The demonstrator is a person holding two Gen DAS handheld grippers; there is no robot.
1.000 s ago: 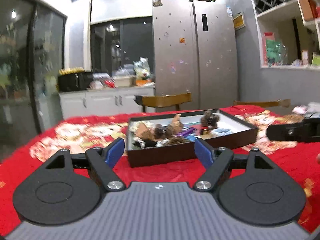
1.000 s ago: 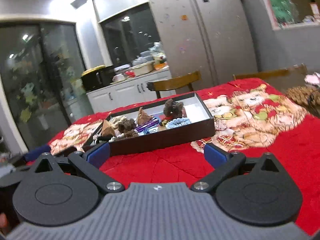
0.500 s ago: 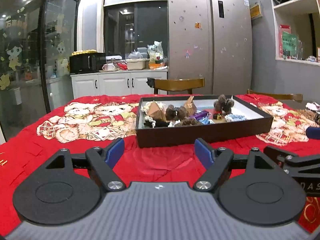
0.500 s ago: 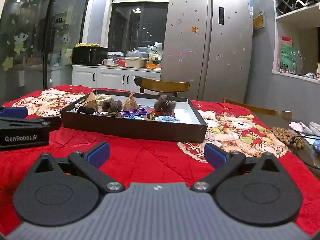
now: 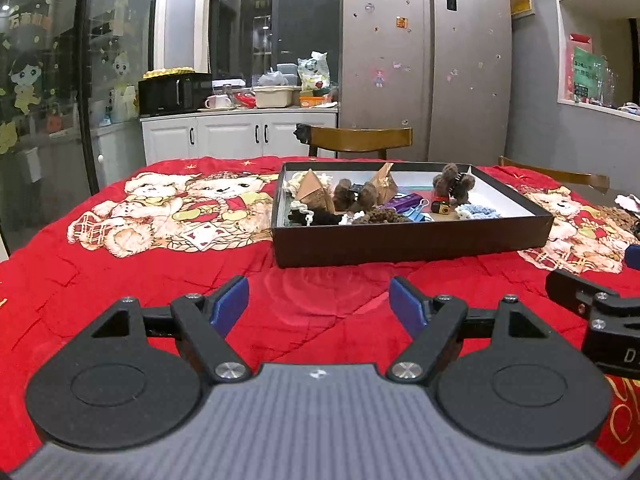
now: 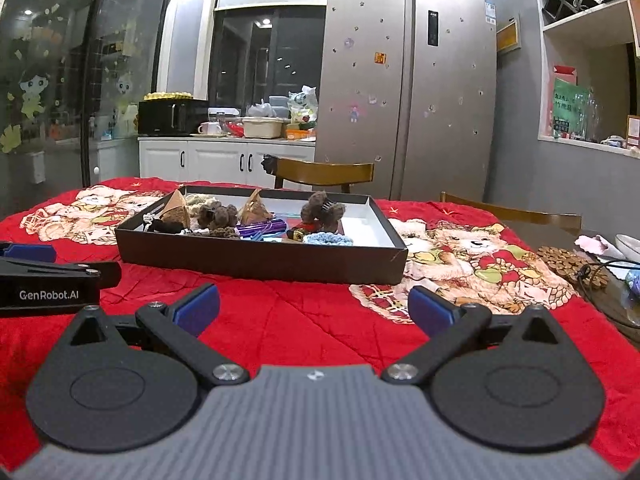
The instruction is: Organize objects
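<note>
We hold the left gripper and right gripper low over the red cloth, jaws spread and empty, squared toward the dark tray. Its small objects crowd the left end, the right end bare. Nothing blocks our way; chairs stand beyond.
</note>
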